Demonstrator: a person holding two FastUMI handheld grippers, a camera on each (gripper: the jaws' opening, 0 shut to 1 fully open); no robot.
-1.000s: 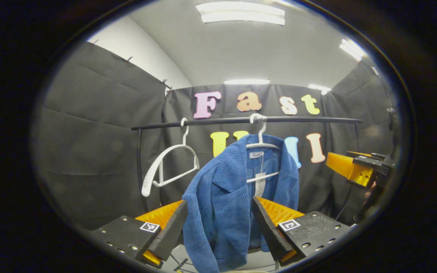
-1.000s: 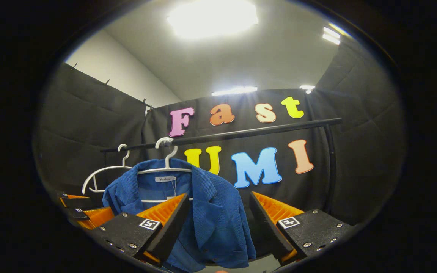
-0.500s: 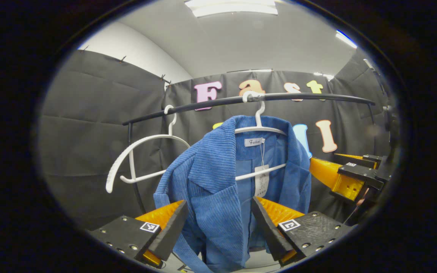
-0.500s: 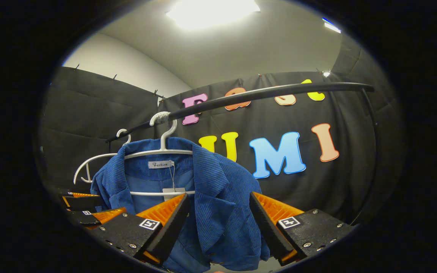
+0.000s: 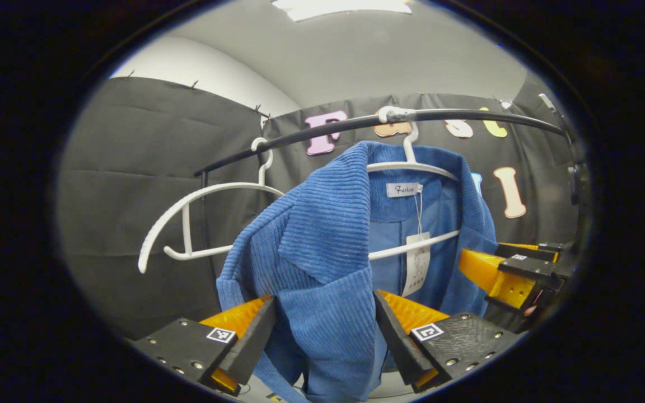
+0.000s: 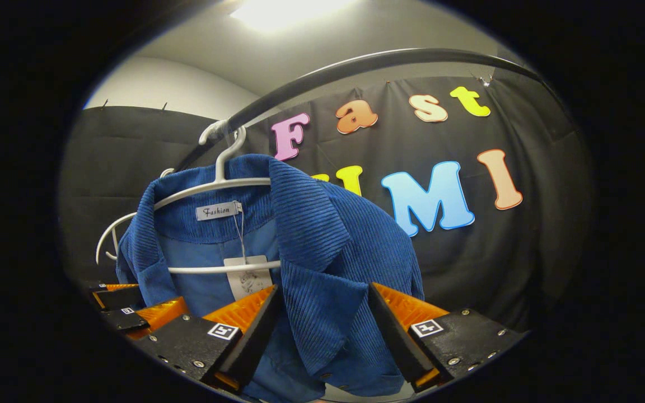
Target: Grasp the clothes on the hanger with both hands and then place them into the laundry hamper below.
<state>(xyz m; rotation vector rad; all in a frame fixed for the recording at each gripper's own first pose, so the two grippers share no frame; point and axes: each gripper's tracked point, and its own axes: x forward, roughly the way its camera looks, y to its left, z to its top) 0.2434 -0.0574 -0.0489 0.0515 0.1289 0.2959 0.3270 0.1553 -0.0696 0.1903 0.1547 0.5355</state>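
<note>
Black cloth walls back a dark rail (image 5: 468, 116) where a blue corduroy jacket (image 5: 322, 263) hangs on a white plastic hanger (image 5: 412, 167), each front panel lying between the wide-open left tongs (image 5: 322, 330) and right tongs (image 6: 322, 324).

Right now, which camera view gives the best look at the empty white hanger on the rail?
The left gripper view: the empty hanger hangs in the open beside the blue jacket, its hook, arm and crossbar all visible. In the right gripper view, just an arc of it peeks out behind the jacket's collar.
</note>
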